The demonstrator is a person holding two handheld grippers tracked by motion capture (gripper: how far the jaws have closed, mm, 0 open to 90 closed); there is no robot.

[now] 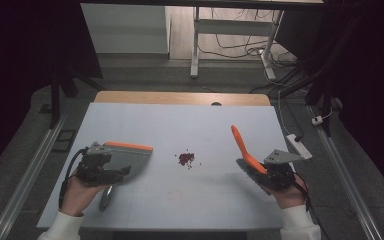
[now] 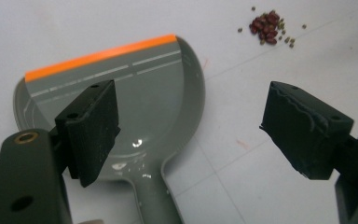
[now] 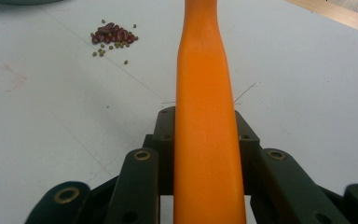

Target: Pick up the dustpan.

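Observation:
A grey dustpan (image 1: 130,159) with an orange front lip lies flat on the white table (image 1: 180,125) at the left. Its lip (image 2: 100,57) points away from me and its handle (image 2: 156,200) points toward me. My left gripper (image 1: 120,171) hovers just above the pan, jaws wide open (image 2: 186,100), with nothing gripped. A small pile of dark red and green beans (image 1: 186,159) (image 2: 266,27) (image 3: 113,34) sits mid-table. At the right, my right gripper (image 1: 267,172) (image 3: 204,122) is shut on a long orange handle (image 1: 242,145) (image 3: 203,93) that slants up and away; its lower end is hidden.
A white power strip (image 1: 300,146) lies off the table's right edge. A wooden strip (image 1: 180,97) runs along the far edge. A small round grey object (image 1: 107,197) rests by my left hand. Table legs and cables stand beyond the table.

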